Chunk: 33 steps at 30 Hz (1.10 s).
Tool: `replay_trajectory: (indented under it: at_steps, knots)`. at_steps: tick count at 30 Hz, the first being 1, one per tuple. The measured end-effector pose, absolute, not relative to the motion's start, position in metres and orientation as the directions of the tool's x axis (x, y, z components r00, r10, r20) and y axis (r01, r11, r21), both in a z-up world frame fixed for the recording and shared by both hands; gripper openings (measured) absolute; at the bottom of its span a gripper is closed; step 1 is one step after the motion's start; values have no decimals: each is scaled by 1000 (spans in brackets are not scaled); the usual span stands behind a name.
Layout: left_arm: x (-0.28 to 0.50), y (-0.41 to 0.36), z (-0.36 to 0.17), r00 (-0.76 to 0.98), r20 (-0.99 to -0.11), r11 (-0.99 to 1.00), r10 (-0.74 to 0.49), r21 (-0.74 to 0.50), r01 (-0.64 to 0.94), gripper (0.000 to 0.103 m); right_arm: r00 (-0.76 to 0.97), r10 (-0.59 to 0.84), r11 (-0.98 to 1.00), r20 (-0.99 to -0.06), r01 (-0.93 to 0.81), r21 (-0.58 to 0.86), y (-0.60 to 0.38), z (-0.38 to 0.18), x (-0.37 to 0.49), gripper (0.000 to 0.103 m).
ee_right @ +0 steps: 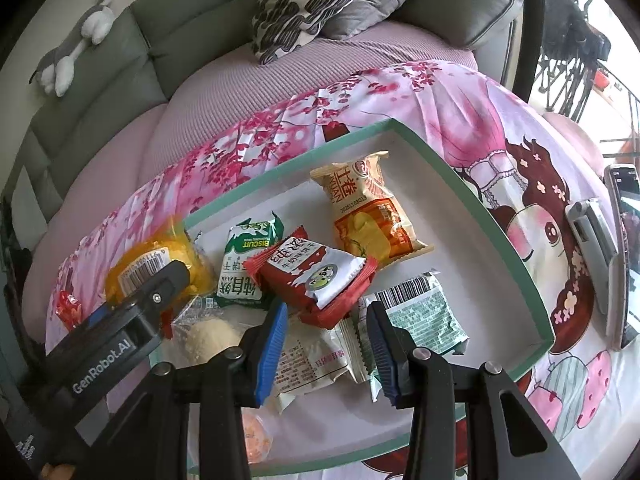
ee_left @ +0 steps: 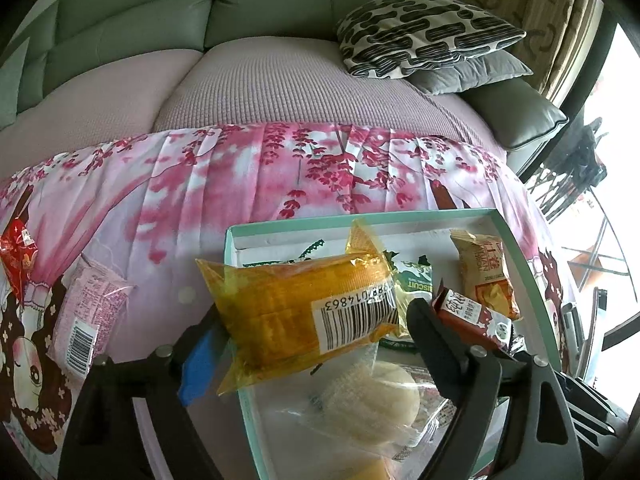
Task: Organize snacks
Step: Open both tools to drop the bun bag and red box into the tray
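My left gripper (ee_left: 308, 332) is shut on a yellow snack pack (ee_left: 304, 312) with a barcode label and holds it over the left rim of the teal box (ee_left: 288, 222). That pack also shows in the right wrist view (ee_right: 160, 264), with the left gripper (ee_right: 168, 280) on it. The box (ee_right: 500, 216) holds a red pack (ee_right: 316, 276), an orange pack (ee_right: 368, 212), a green biscuit pack (ee_right: 244, 264), a green-grid pack (ee_right: 420, 316) and pale packs (ee_right: 312, 356). My right gripper (ee_right: 326, 340) is open and empty, just above the pale packs.
A pink snack pack (ee_left: 88, 312) and a red wrapper (ee_left: 18, 256) lie on the pink floral cloth (ee_left: 248, 184) left of the box. A sofa with cushions (ee_left: 428, 32) stands behind. A phone on a stand (ee_right: 616, 248) is at the right.
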State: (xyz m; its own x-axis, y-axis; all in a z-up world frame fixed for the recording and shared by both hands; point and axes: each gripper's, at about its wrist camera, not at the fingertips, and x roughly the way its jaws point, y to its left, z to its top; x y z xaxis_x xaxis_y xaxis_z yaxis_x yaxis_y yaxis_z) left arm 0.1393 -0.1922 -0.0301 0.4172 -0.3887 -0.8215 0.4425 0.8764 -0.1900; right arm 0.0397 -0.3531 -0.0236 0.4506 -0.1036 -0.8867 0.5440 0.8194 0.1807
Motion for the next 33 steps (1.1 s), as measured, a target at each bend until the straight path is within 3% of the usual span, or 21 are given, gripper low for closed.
replay_trajectory:
  at_steps: [4, 28, 29, 31, 33]
  knots:
    - [138, -193, -29, 417, -820, 872, -393, -188, 451, 99, 442, -100, 823, -891, 541, 176, -353, -26, 41, 45]
    - [135, -173, -11, 419, -808, 876, -415, -231, 423, 99, 461, -95, 825, -882, 532, 189, -354, -19, 41, 46]
    - [136, -170, -11, 423, -812, 884, -402, -223, 412, 99, 462, -93, 826, -882, 531, 191, -354, -19, 41, 49]
    - [136, -163, -10, 433, -819, 898, -377, -208, 389, 99, 464, -95, 827, -881, 529, 189, -354, -18, 41, 69]
    - [138, -154, -10, 445, -827, 914, -344, -187, 360, 99, 467, -103, 831, -879, 525, 182, -353, -17, 41, 69]
